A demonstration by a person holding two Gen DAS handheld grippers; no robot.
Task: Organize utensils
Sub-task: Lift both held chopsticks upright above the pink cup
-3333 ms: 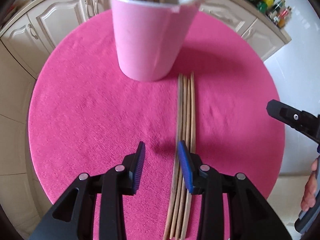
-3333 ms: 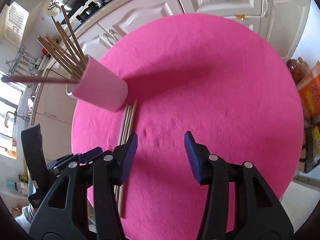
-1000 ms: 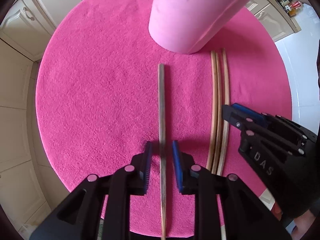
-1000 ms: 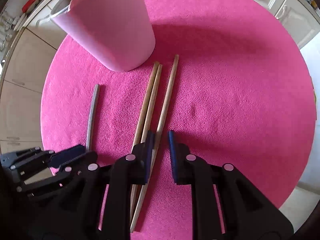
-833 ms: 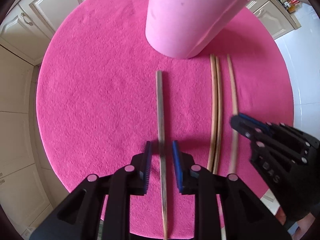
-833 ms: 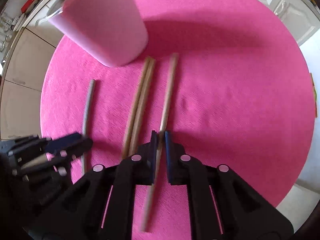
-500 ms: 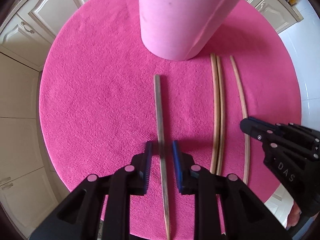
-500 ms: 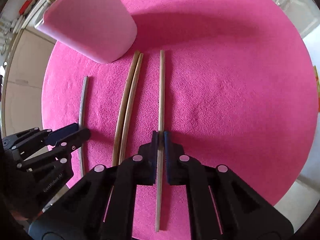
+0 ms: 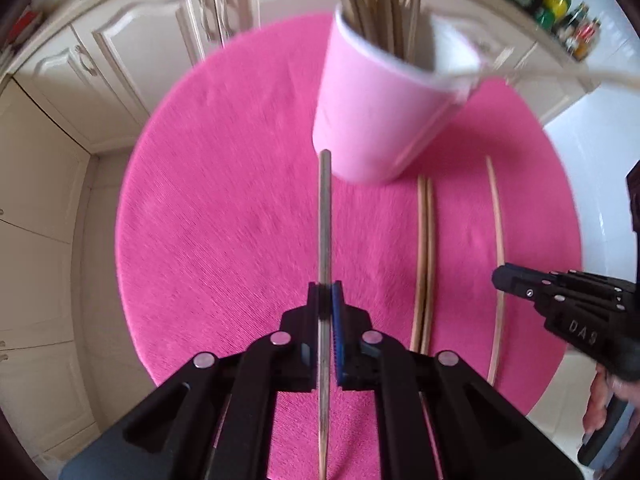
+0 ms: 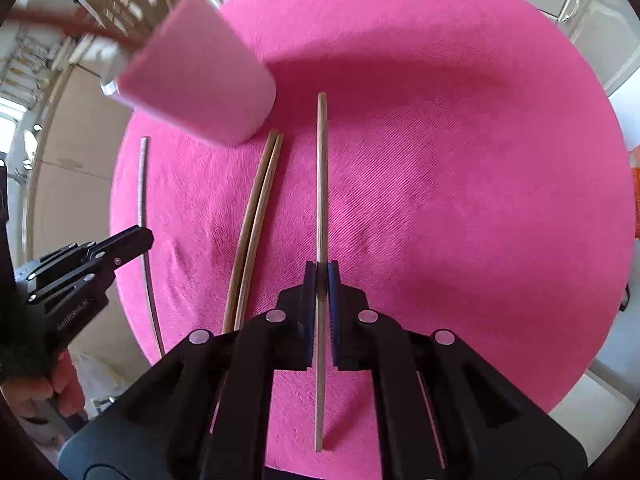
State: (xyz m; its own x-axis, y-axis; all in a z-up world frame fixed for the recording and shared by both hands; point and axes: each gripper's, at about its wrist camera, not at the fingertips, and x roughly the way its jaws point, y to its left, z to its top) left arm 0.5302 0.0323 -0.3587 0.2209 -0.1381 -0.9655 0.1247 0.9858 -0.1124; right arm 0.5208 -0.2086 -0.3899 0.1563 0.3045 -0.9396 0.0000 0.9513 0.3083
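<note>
Left wrist view: left hand-held gripper pointing steeply down, jaws just closed further and now pinching a grey chopstick between the blue pads. Stick running straight ahead from the jaws, far tip overlapping the base of the pink cup in this view; contact with the cup not determinable. Cup standing on the round pink mat, holding a bundle of wooden chopsticks that rise past the rim. To the right on the mat: a pair of wooden chopsticks lying side by side and touching — and, farther right, a single wooden chopstick passing under the nose of the right hand-held gripper. Cream cabinet doors beyond the mat.

Right wrist view: right hand-held gripper likewise pressed together on that single wooden chopstick, stick extending ahead and behind the pads. Pair of wooden chopsticks just left of it, flat on the mat. Grey chopstick well to the left, gripped by the left hand-held gripper. Pink cup at upper left, blurred. Whether either held stick is clear of the mat — not determinable.
</note>
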